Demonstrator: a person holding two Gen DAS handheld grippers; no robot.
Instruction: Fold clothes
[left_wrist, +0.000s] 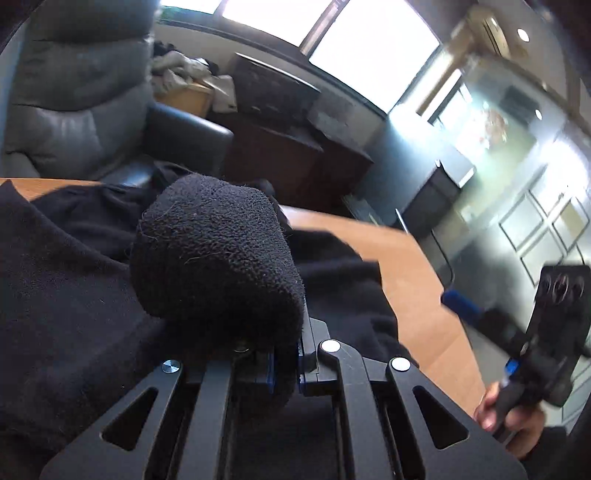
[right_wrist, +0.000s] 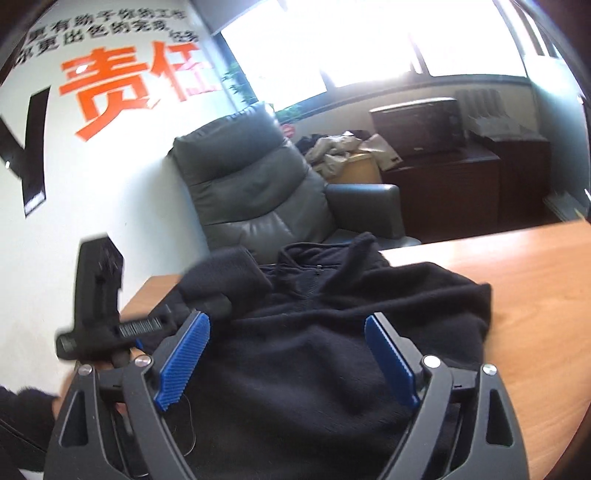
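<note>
A black zip hoodie (right_wrist: 314, 354) lies spread on the wooden table (right_wrist: 535, 280).

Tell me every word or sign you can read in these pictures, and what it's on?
"责任": large orange characters on the white wall.
Two rows of smaller black characters above them: too blurred to quote reliably.
Barcode label on the left gripper: unreadable.
The left wrist view shows no text.

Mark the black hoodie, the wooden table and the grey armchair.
black hoodie (right_wrist: 295, 354): right wrist view, on the body fabric.
wooden table (right_wrist: 535, 295): right wrist view, on the bare top.
grey armchair (right_wrist: 251, 184): right wrist view, on the backrest.
</note>
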